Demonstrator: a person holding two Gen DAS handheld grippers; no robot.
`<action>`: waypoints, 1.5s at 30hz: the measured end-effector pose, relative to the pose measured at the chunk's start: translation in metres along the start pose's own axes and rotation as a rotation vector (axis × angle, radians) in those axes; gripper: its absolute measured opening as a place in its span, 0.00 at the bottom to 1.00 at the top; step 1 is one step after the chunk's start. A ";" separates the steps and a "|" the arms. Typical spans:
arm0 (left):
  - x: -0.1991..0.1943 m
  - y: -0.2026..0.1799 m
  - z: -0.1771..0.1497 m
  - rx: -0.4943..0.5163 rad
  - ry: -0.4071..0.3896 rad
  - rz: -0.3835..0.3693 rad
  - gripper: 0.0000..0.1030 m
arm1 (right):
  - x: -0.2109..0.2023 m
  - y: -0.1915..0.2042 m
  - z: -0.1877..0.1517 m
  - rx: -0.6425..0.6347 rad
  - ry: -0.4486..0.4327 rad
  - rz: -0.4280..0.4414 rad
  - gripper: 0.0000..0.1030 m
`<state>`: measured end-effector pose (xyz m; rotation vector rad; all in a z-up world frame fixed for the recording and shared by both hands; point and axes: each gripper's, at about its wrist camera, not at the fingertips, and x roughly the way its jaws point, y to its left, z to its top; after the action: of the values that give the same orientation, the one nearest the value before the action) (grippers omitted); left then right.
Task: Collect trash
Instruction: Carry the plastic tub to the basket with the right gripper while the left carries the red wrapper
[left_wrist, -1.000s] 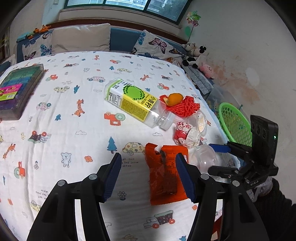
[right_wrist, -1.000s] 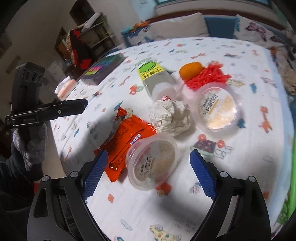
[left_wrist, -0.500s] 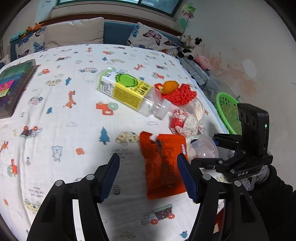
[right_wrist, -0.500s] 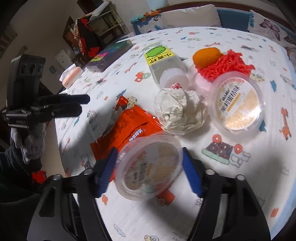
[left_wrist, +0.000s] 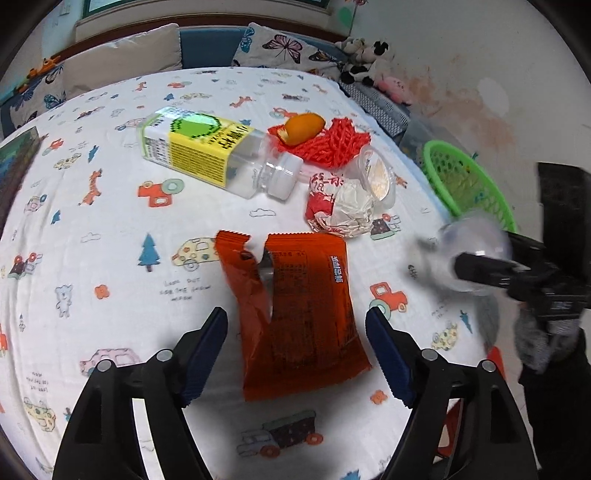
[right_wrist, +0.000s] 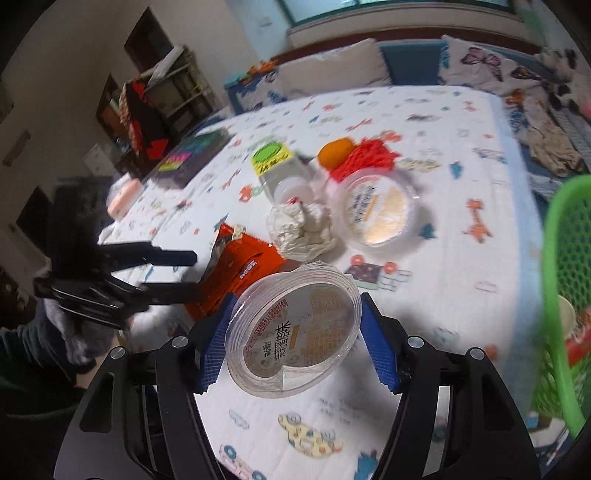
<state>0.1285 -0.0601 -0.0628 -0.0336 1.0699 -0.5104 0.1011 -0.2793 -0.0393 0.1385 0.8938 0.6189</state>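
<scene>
My left gripper (left_wrist: 295, 321) hangs low over the printed bed sheet (left_wrist: 110, 221), its jaws opening. A torn orange snack wrapper (left_wrist: 299, 295) lies flat between the fingers, and the pads do not touch it. My right gripper (right_wrist: 297, 306) is shut on a clear plastic dessert cup (right_wrist: 295, 328), held tilted above the sheet; the left wrist view shows this cup (left_wrist: 472, 254) blurred at the right. Further back lie a crumpled paper wrapper (left_wrist: 340, 206), a second lidded cup (left_wrist: 376, 173), a yellow-labelled plastic bottle (left_wrist: 207, 155), an orange peel (left_wrist: 303, 127) and red foam netting (left_wrist: 340, 144).
A green mesh basket (right_wrist: 569, 280) stands off the bed's right edge, with some items inside. A dark colourful box (right_wrist: 192, 155) lies at the far left of the sheet. Pillows (left_wrist: 122, 55) and soft toys (left_wrist: 365, 62) line the back.
The right gripper closed on the clear cup and lifted it off the sheet, rightward towards the basket. The left gripper came down closer over the orange wrapper and its jaws widened.
</scene>
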 end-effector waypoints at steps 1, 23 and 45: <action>0.004 -0.003 0.001 0.004 0.007 0.000 0.72 | -0.004 0.001 -0.001 0.005 -0.011 -0.013 0.64; 0.021 -0.014 0.009 -0.014 0.020 0.108 0.45 | -0.082 -0.054 -0.031 0.208 -0.152 -0.272 0.64; -0.046 -0.067 0.070 0.089 -0.122 -0.101 0.43 | -0.136 -0.166 -0.037 0.447 -0.206 -0.569 0.65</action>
<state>0.1451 -0.1156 0.0274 -0.0400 0.9287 -0.6390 0.0837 -0.4964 -0.0298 0.3288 0.8101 -0.1296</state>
